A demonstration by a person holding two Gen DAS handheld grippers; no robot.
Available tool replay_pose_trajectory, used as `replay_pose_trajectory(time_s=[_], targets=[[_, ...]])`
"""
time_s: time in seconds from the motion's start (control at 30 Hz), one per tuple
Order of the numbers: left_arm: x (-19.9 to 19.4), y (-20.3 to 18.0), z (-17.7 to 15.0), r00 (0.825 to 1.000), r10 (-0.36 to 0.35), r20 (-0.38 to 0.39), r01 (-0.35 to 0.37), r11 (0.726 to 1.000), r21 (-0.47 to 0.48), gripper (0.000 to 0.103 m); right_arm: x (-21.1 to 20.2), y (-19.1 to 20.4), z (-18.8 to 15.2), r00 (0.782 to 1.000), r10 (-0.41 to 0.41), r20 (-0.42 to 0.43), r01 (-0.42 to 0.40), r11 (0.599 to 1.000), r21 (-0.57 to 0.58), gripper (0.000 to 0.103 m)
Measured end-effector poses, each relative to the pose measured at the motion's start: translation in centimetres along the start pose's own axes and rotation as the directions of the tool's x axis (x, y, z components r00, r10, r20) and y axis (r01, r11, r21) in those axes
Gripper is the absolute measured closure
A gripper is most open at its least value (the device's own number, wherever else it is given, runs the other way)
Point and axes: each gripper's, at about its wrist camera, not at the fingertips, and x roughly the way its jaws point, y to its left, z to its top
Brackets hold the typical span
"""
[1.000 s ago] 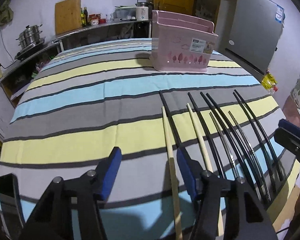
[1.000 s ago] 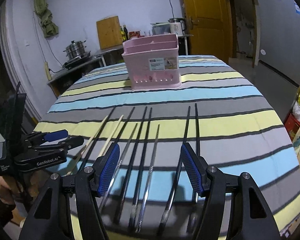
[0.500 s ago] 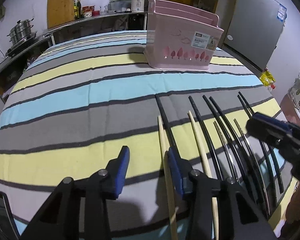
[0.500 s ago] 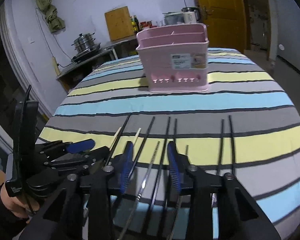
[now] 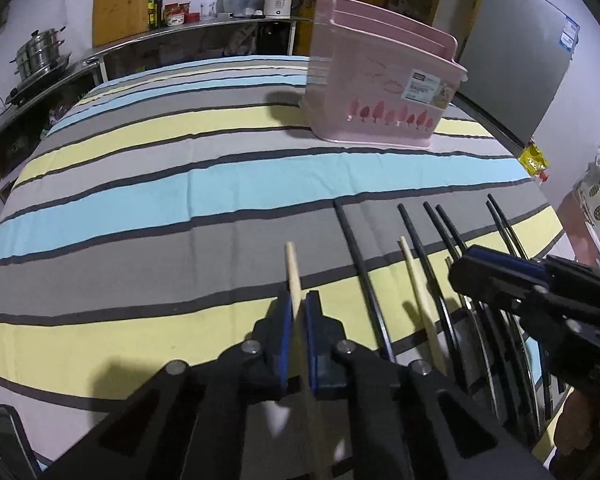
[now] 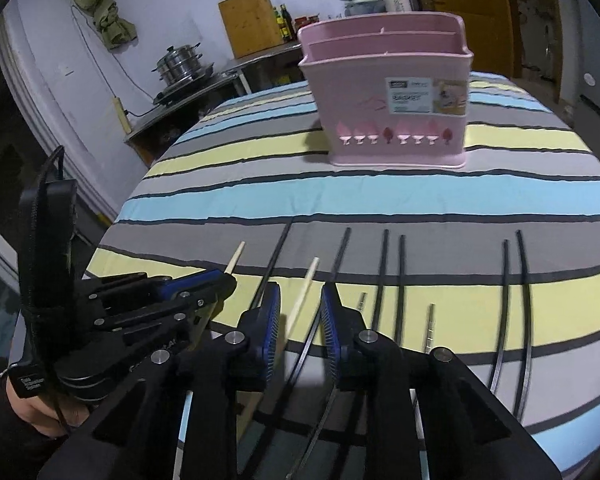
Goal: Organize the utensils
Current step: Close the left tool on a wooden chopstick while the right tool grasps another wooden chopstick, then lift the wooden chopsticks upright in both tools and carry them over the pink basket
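A: Where does the left tool [image 5: 299,312] stand?
B: Near the worktop's [image 5: 140,200] front edge, its blue pads clamped on the leftmost wooden chopstick [image 5: 293,276]. The pale tip of that chopstick pokes out beyond the pads toward the far edge, and the rest runs back between the fingers.

A: And the right tool [image 6: 300,312]?
B: Its jaws stand parted, with the second wooden chopstick [image 6: 305,288] lying in the gap between the pads, touching neither that I can tell. A black chopstick [image 6: 274,256] lies just to the left of its left pad.

A: The other utensils?
B: A row of black chopsticks [image 6: 384,268] and two metal ones [image 6: 430,326] lie roughly parallel along the front edge, pointing toward the far edge. One pair of black chopsticks [image 6: 514,280] sits apart from the rest, nearer the right edge.

A: And the holder?
B: The pink utensil basket [image 6: 392,120] stands upright toward the far edge of the striped cloth, well apart from both tools and from every chopstick
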Motion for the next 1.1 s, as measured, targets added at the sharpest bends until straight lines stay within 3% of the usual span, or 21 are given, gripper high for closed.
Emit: replay_pose_trajectory(time_s=[0.47, 0.63, 0.97, 1.1], targets=[[0.4, 1.7, 0.9, 0.999, -0.033, -0.041, 0.031, 0.998, -0.059, 0.095, 3.9, -0.2, 1.6, 0.993, -0.036, -0.109, 0.041, 0.998, 0.045, 0.09], [1.2, 1.3, 2.0, 0.997, -0.029, -0.068, 0.028, 1.0, -0.014, 0.089, 4.8, -0.1, 2.0, 0.989, -0.041, -0.142, 0.05, 0.997, 0.064, 0.09], [2.6, 0.7, 3.8, 0.992, -0.001, -0.13, 0.008, 0.999, 0.053, 0.089, 5.7, -0.3, 3.0, 0.98, -0.054, -0.191, 0.072, 0.994, 0.086, 0.095], [2.7, 0.5, 4.1, 0.99, 0.014, -0.142, -0.004, 0.998, 0.066, 0.095, 5.8, -0.3, 3.3, 0.979, -0.053, -0.194, 0.072, 0.994, 0.087, 0.096]])
